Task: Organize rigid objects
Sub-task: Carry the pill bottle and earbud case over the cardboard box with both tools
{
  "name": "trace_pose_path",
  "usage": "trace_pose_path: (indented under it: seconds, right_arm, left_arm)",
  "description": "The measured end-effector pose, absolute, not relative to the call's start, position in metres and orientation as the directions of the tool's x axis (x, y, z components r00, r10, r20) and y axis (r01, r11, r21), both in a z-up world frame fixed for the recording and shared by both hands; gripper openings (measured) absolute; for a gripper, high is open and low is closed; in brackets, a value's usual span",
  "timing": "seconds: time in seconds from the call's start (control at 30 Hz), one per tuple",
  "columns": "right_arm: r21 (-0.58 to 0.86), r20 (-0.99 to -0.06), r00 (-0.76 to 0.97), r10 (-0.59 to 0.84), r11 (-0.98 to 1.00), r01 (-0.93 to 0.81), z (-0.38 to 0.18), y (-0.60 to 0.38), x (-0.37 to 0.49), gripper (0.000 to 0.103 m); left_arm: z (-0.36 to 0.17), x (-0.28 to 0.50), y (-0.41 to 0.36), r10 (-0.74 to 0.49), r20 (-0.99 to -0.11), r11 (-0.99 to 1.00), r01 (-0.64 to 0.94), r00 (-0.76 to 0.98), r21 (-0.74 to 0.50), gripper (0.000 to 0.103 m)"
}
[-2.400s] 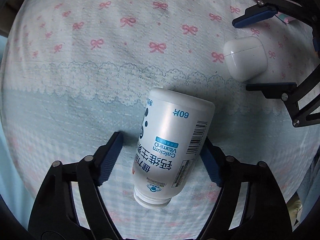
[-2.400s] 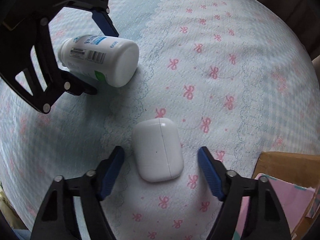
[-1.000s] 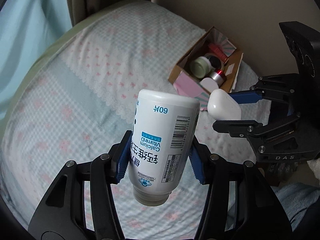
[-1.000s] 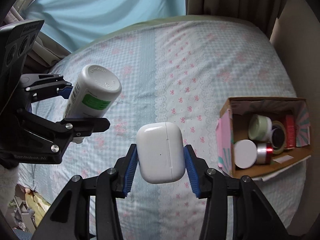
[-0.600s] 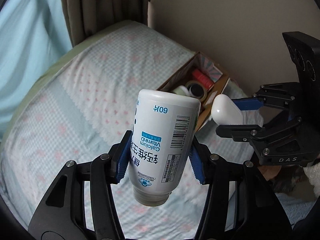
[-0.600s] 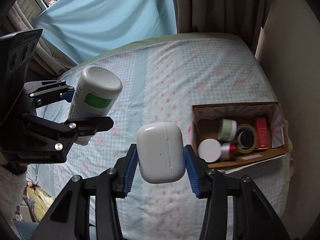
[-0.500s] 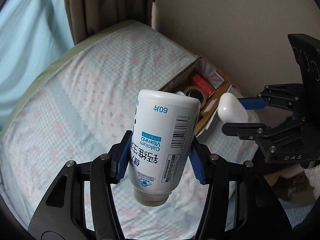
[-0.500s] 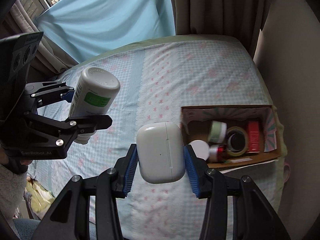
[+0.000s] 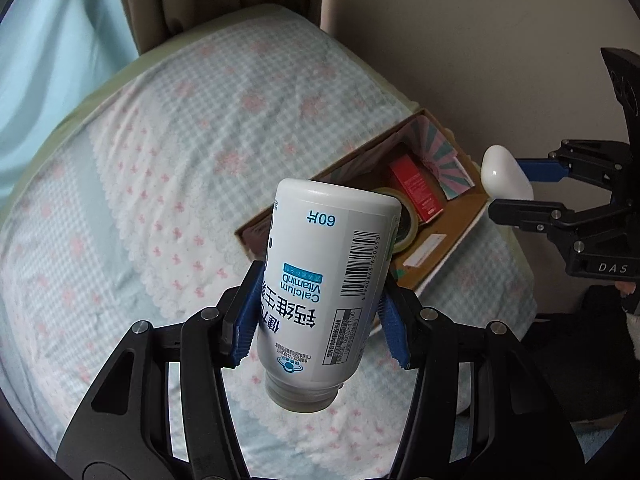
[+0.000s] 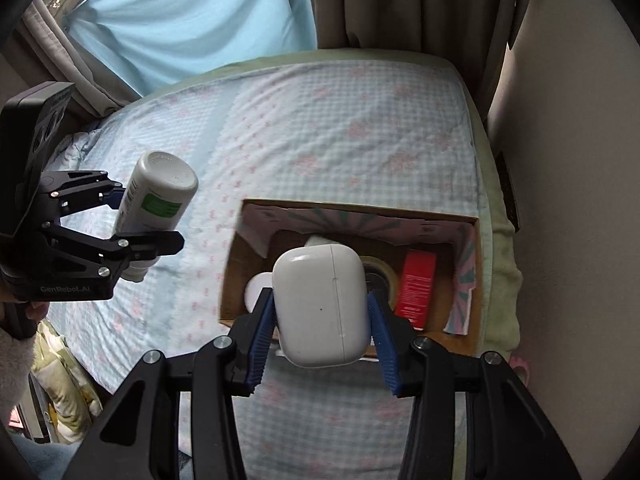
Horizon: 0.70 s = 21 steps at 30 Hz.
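My left gripper is shut on a white vitamin bottle with blue print, held high above the bed, cap end toward the camera. From the right wrist view the same bottle hangs left of the box in that gripper. My right gripper is shut on a white earbud case, hanging over the open cardboard box. In the left wrist view that case and the right gripper sit at the right, beyond the box.
The box holds a red carton, a tape roll and a white round lid. It lies on a blue checked bedspread near the bed's edge, beside a beige wall. Curtains hang behind.
Both grippers lifted their objects off the bedspread and carried them toward the box. The earbud case now hangs over the box; the bottle has come nearer to it.
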State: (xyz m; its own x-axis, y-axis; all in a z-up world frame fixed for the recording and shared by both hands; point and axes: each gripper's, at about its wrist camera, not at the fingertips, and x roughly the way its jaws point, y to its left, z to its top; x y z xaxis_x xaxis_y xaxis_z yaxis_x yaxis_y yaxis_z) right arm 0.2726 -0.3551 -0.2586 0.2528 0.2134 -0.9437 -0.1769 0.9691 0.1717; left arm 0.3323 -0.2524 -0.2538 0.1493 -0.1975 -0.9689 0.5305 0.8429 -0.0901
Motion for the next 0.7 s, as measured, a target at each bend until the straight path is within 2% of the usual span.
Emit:
trace_pose_path:
  seconds: [0.4, 0.7]
  right_arm:
    - [0.200, -0.962, 0.161, 0.221, 0.970, -0.140, -0.348, -0.396, 0.322, 0.043]
    - [0.217, -0.967, 0.108, 0.231, 0.968, -0.127, -0.406, -0.399, 0.346, 0.043]
  left_arm:
    - [-0.352, 0.384, -0.300, -0.104, -0.993, 0.820, 0.570, 0.063, -0.050, 0.049]
    - [-0.394, 0.389, -0.308, -0.057, -0.998, 0.807, 0.590, 0.033, -0.027, 0.049]
